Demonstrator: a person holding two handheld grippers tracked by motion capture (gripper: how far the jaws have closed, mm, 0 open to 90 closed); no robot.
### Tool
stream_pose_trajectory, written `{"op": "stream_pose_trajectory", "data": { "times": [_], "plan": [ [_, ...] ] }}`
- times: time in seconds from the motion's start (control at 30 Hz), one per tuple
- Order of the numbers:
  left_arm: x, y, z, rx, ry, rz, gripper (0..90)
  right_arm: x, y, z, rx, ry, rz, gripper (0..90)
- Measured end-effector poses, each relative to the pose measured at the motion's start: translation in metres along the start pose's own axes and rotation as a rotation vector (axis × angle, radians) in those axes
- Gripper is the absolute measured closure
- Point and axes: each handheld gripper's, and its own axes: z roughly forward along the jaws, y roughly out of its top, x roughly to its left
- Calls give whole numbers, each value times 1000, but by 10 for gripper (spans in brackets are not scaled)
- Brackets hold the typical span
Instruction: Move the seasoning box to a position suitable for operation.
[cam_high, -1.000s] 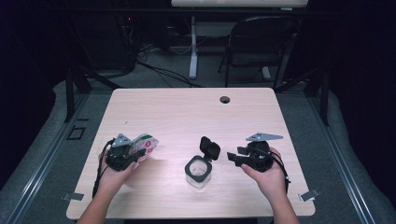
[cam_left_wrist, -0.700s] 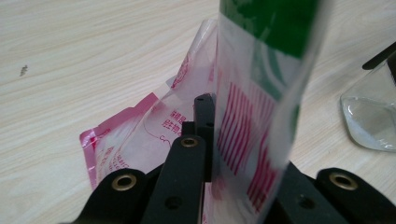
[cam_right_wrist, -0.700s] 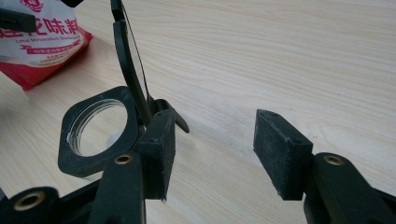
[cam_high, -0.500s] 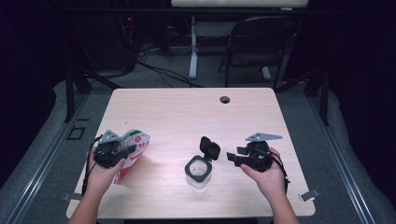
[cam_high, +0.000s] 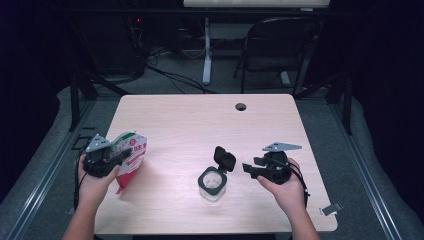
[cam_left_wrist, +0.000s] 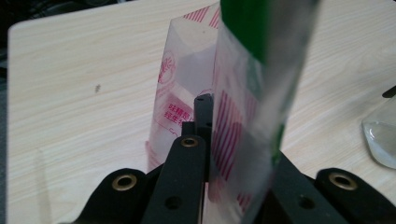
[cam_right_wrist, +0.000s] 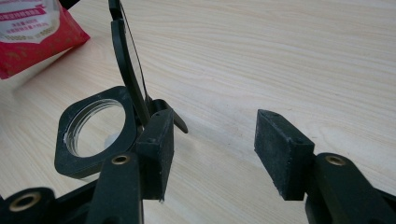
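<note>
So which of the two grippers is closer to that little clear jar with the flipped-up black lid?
The right gripper. It hovers open just beside the jar, on the lid's side. The left gripper is far across the table, clamped on a red-and-white bag.

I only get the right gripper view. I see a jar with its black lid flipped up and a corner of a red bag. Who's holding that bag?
Observer: The left gripper is. In the high view it grips the red and white bag at the table's left side.
Operator: Is it squeezing tight?
Observer: Yes. In the left gripper view the jaws are shut on the bag's clear edge.
Operator: Is my gripper touching the jar?
Observer: No. From above, the right gripper sits just right of the jar, jaws open, with a gap between them.
</note>
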Motion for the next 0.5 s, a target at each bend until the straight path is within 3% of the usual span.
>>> {"op": "stream_pose_trajectory", "data": {
  "times": [0.23, 0.5],
  "plan": [
    [3, 7, -20, -64, 2, -16, 900, 0, 0, -1, -11, -7, 8, 470],
    [-7, 13, -24, -70, -4, 12, 900, 0, 0, 0, -13, -9, 10, 463]
  ]
}}
